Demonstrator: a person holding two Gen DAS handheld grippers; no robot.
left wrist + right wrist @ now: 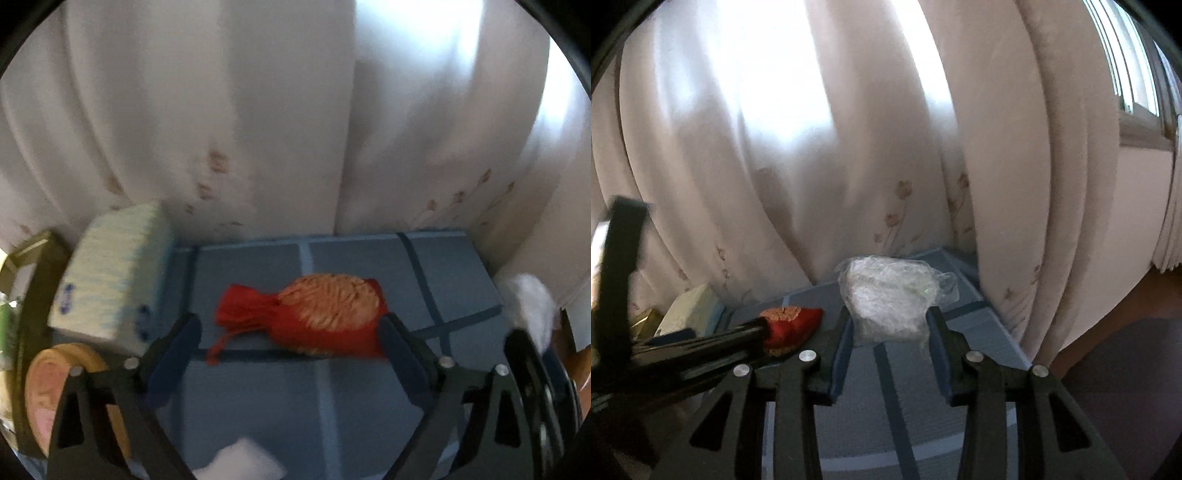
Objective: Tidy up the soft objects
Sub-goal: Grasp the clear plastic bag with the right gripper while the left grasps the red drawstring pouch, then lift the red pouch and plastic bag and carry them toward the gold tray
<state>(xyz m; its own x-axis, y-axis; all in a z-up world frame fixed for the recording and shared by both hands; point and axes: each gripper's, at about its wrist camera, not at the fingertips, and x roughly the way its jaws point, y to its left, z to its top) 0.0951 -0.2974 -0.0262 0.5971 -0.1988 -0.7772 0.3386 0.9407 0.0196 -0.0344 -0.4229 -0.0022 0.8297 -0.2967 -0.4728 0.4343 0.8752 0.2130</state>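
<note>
- Though motion blurs the left wrist view, the red satin drawstring pouch with an orange embroidered panel (317,317) reads clearly at centre frame, lying on the blue grid-lined fabric surface (258,398).
- Its long axis runs left to right across that view: the gathered neck and cord point to the left, the rounded, stuffed end to the right.
- The left gripper (291,345) stands spread, one finger at lower left of the pouch and one by its right end; I see no pad pressing on it (the right pad is very near, and blur hides whether it touches).
- I judge the pouch light, soft and a little slippery in satin; taking it across the plump body should hold better than at the thin neck.
- At left of the same view a pale blue-and-white soft pack (110,273) leans, tilted.
- In the right wrist view, the crumpled clear plastic bag of white soft filling (890,299) sits at centre, and the right gripper (892,332) pinches its lower part from both sides.
- That bag looks very light, squashy and slick, with no clear long axis (a bundle, roughly round).
</note>
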